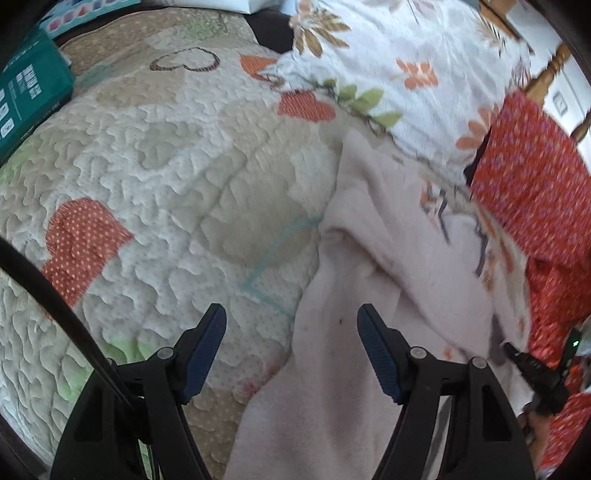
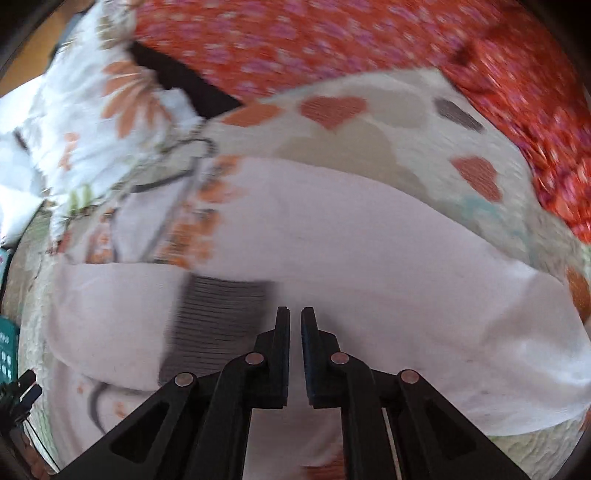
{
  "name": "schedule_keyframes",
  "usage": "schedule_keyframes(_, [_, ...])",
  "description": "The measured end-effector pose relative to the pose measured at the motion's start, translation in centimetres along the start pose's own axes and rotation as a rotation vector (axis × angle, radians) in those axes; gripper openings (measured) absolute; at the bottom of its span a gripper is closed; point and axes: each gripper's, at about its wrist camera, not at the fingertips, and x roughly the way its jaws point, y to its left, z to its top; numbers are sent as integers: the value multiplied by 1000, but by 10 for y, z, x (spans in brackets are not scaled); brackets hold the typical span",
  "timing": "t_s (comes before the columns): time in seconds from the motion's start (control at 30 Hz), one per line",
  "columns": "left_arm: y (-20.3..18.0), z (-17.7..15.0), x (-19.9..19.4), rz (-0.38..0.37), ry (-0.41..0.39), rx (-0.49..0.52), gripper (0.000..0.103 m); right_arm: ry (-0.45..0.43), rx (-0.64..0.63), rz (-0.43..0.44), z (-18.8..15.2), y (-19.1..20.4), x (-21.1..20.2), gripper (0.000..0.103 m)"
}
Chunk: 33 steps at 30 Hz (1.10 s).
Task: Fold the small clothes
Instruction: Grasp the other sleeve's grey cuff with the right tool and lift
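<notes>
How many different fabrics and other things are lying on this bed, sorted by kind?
Pale pink garment: 1
Quilt with hearts: 1
White flowered bedding: 1
Red dotted cloth: 1
Teal box: 1
Handheld grippers, left with jaws open and right with jaws nearly closed: 2
Total: 7

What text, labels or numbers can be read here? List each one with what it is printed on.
None can be read.
Teal box: white print and icons, too small and blurred to read.
Light box with coloured squares: no legible words.
Pale pink garment: grey and orange print, smeared by motion.
</notes>
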Motion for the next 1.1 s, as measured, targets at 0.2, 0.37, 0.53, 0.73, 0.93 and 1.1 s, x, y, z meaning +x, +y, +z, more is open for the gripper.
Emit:
schedule_keyframes(0.2, [-17,-15,1,45,3,73,72,20,96,235,-9,-29,-26,22])
schedule_keyframes(0.37, [-22,-19,-5,34,-13,88,72,4,34,303,-9,3,-31,49])
schedule_keyframes(0.53, [-21,-18,-7,35,-17,85,72,102,-20,174,4,27,13,52])
schedule_keyframes(0.73, [-15,-13,-8,42,-26,63,72,69,-85,222,0,48,9,7])
schedule_keyframes(0.93, [-19,-16,-2,44,1,78,72,48,-53,77,7,17,6,6])
schedule_keyframes(1.1, [-26,-23,12,106,35,122,72,52,-58,-11,7,-4,9,16])
